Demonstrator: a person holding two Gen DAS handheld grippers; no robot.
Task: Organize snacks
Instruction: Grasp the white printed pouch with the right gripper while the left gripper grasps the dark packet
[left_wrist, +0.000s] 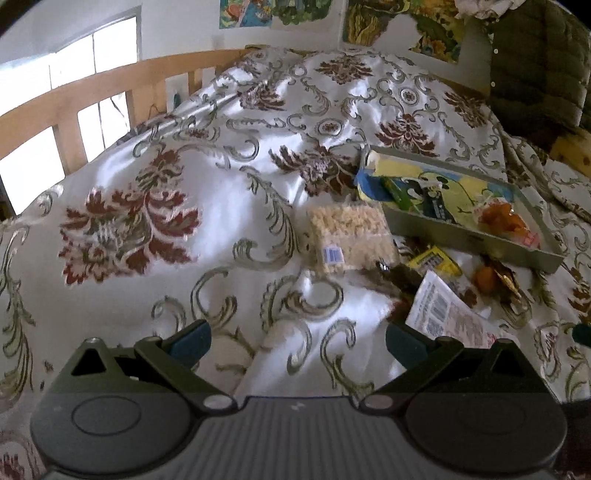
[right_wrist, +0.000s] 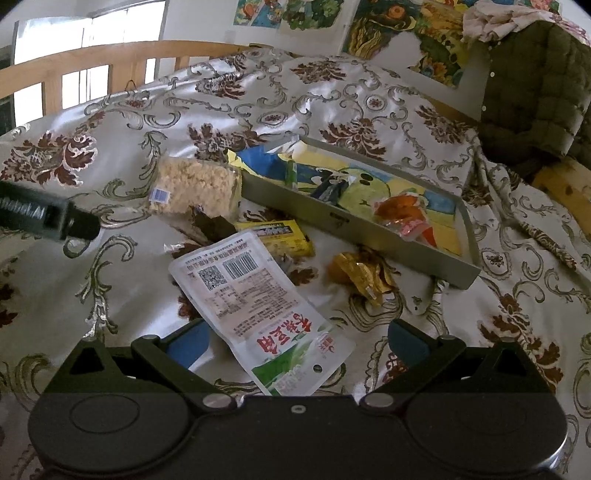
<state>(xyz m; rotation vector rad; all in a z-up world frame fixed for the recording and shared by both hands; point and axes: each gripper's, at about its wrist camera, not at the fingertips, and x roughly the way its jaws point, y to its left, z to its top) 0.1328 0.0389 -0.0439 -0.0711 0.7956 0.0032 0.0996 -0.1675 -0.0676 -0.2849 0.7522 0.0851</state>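
A grey tray (right_wrist: 354, 225) (left_wrist: 461, 232) lies on the bedspread and holds an orange snack pack (right_wrist: 402, 212) (left_wrist: 506, 221) and a green stick pack (left_wrist: 397, 192). Beside it lie a puffed-rice block (right_wrist: 195, 186) (left_wrist: 347, 232), a yellow box (right_wrist: 280, 236) (left_wrist: 436, 260), a gold-wrapped snack (right_wrist: 362, 275) and a white printed pouch (right_wrist: 255, 302) (left_wrist: 447, 314). My right gripper (right_wrist: 297, 341) is open, and the pouch's near end lies between its fingers. My left gripper (left_wrist: 297, 343) is open over bare bedspread, left of the snacks.
A floral bedspread (left_wrist: 184, 177) covers the bed, bunched into folds. A wooden rail (left_wrist: 92, 96) runs along the far left. A dark quilted jacket (right_wrist: 535, 81) sits at the back right. A dark part of the other gripper tool (right_wrist: 48, 218) juts in from the left edge of the right wrist view.
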